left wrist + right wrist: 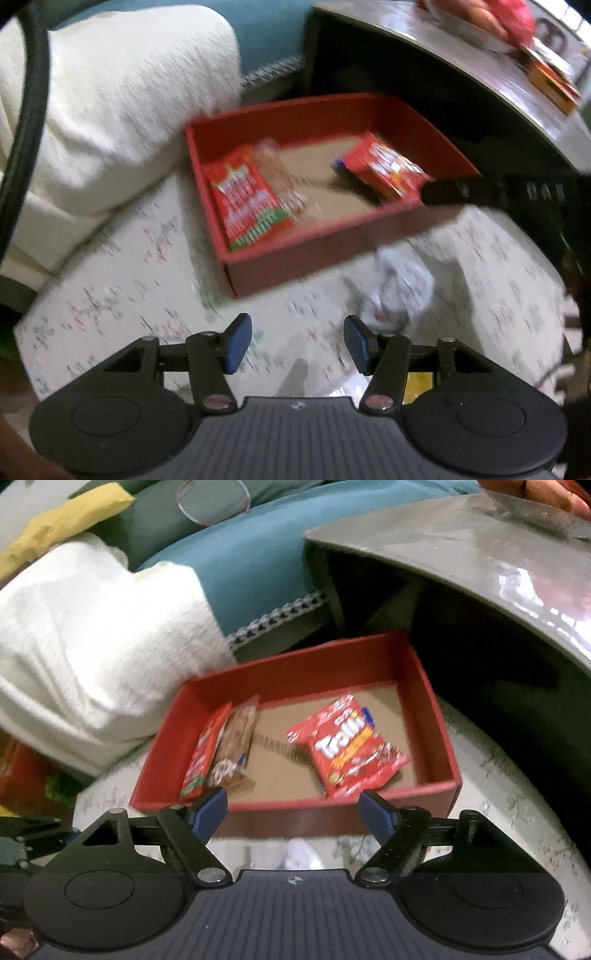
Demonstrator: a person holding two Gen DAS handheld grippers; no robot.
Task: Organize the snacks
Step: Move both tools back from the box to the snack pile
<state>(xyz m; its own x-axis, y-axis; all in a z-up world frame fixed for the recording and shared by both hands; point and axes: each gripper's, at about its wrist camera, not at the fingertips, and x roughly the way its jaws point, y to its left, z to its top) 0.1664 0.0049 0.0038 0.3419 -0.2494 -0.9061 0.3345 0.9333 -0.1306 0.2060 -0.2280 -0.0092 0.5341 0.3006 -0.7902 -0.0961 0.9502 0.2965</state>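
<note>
- Holding nothing, your left gripper [297,345] has its blue pads spread wide above the floral cloth [122,295]; your right gripper [293,810] is likewise parted and unloaded at the near wall of the red tray [295,806].
- Just ahead and slightly right of the left gripper lies a crumpled white wrapper [400,290], outside the tray and touching the cloth; blur hides its long axis. Judged from this, the left gripper is the nearer one for it.
- Beyond it, the tray holds three snacks: a red-green packet [247,197] and a clear-wrapped bar [282,177] along the left wall, long axes running near to far, and a red Trolli bag [349,747] lying askew toward the right.
</note>
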